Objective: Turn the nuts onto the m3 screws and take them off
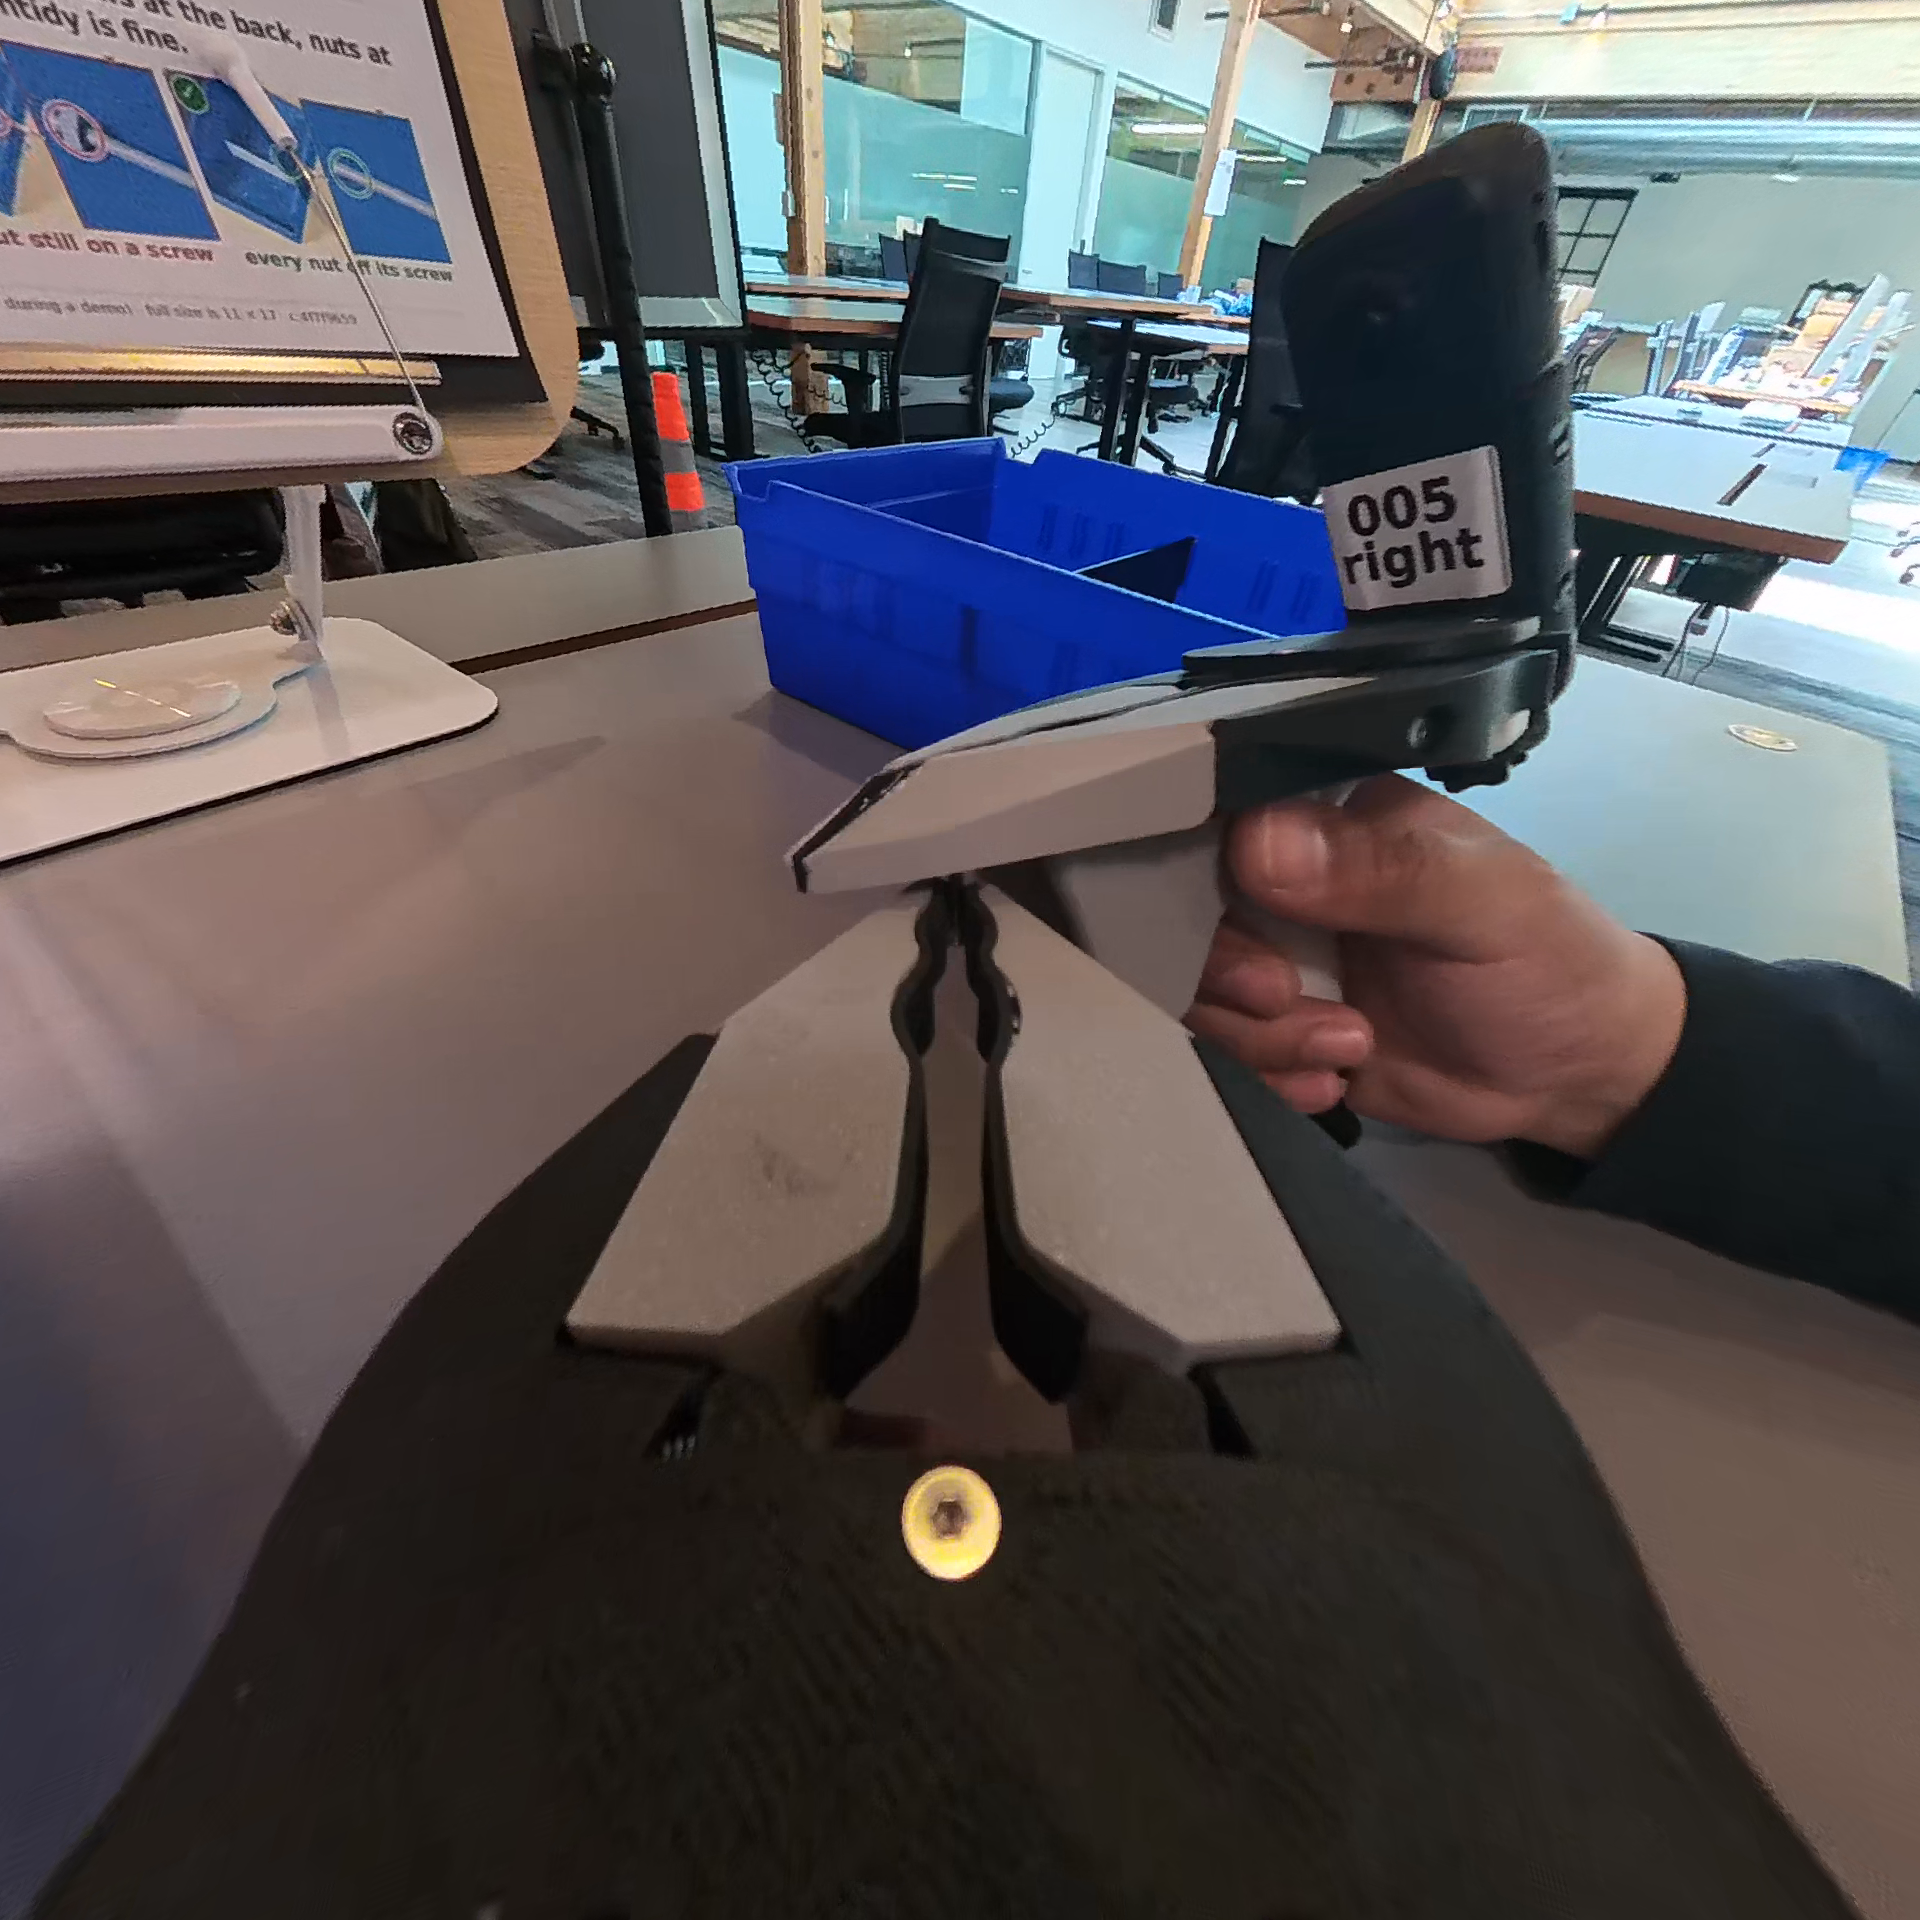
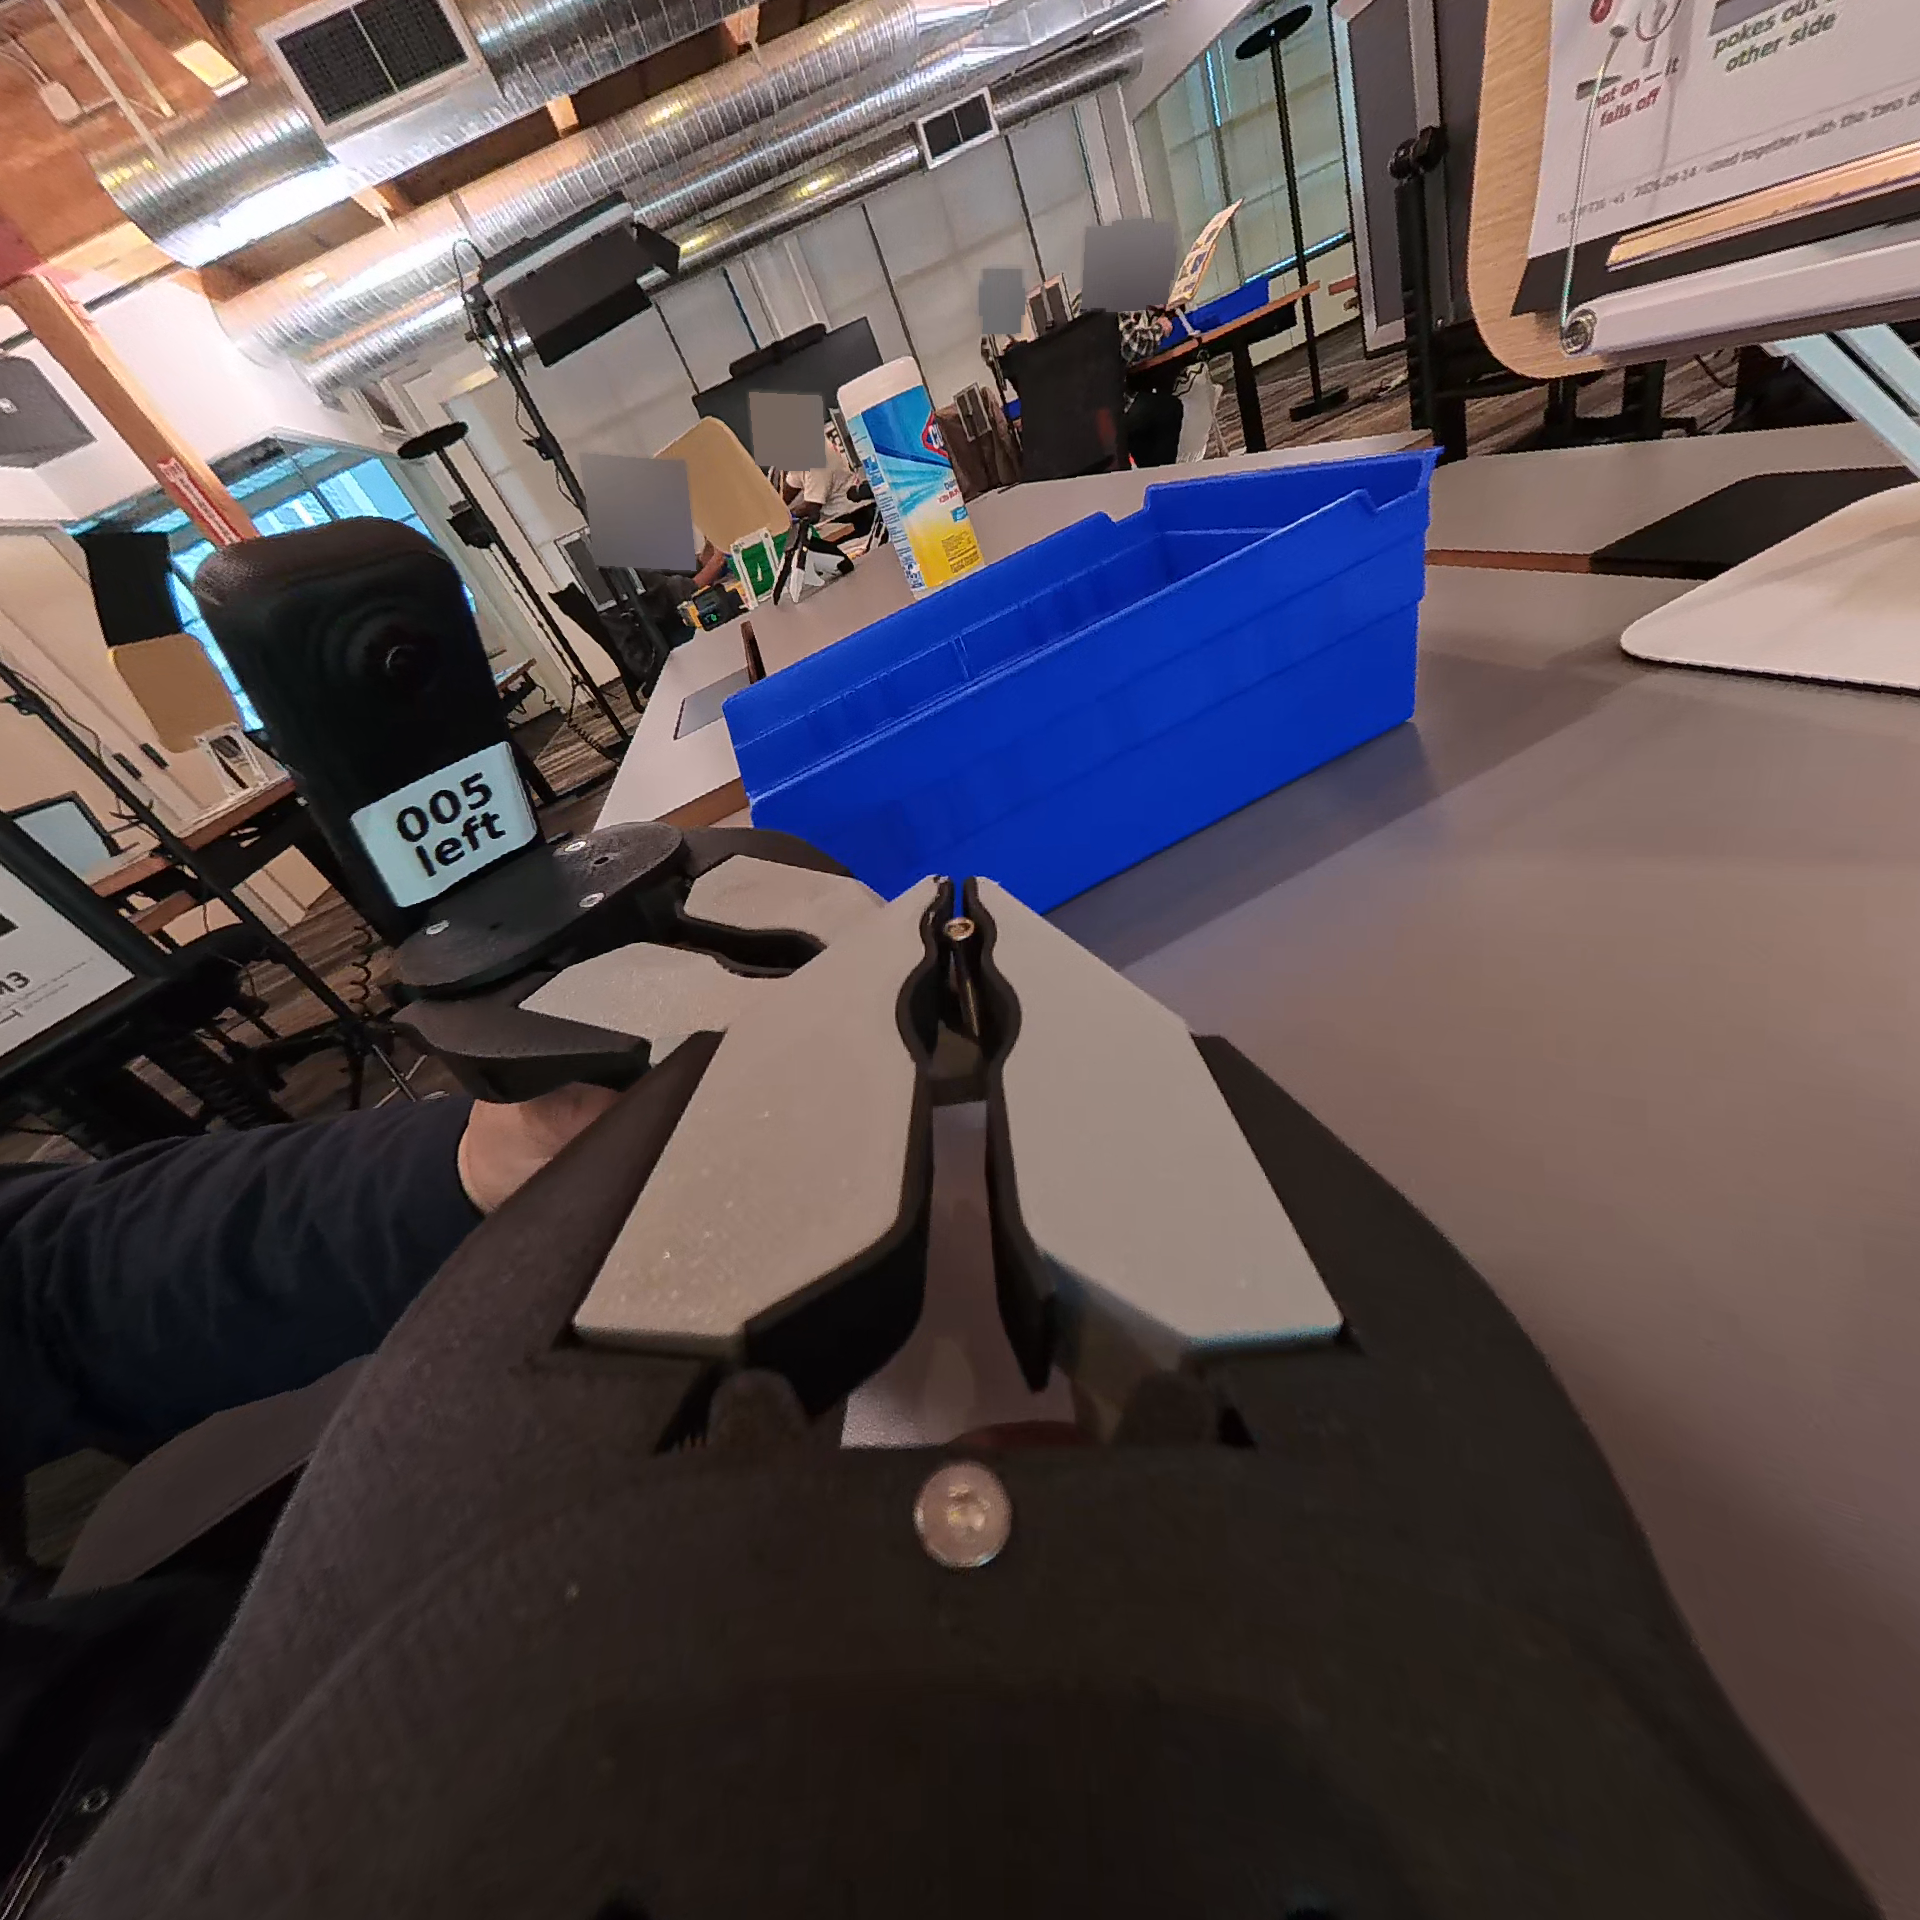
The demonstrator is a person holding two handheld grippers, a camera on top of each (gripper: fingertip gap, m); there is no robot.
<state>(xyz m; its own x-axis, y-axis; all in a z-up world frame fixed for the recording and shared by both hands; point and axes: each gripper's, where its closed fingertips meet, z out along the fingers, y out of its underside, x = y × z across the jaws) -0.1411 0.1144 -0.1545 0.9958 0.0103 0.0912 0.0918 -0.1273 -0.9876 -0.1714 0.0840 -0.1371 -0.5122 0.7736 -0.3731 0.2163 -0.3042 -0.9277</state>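
Observation:
My right gripper (image 2: 958, 899) is shut on a small dark screw (image 2: 964, 971), which stands between the fingertips with its head at the top. My left gripper (image 1: 951, 891) has its tips pressed together just under the right gripper's grey fingers (image 1: 997, 810); I see no nut, and anything between the tips is hidden. In the right wrist view the left gripper's fingers (image 2: 665, 987) reach in from the left and their tips are hidden behind my right gripper's left finger. Both grippers hover above the grey table (image 1: 416, 987), in front of a blue bin (image 1: 935, 623).
The blue divided bin (image 2: 1091, 727) stands on the table behind the grippers. A white document stand with an instruction sheet (image 1: 260, 675) is at the back left. A wipes canister (image 2: 914, 478) stands on a farther table. A person's hand (image 1: 1455, 987) holds the right gripper. Only a small space, under 4 cm, lies between the two pairs of fingers.

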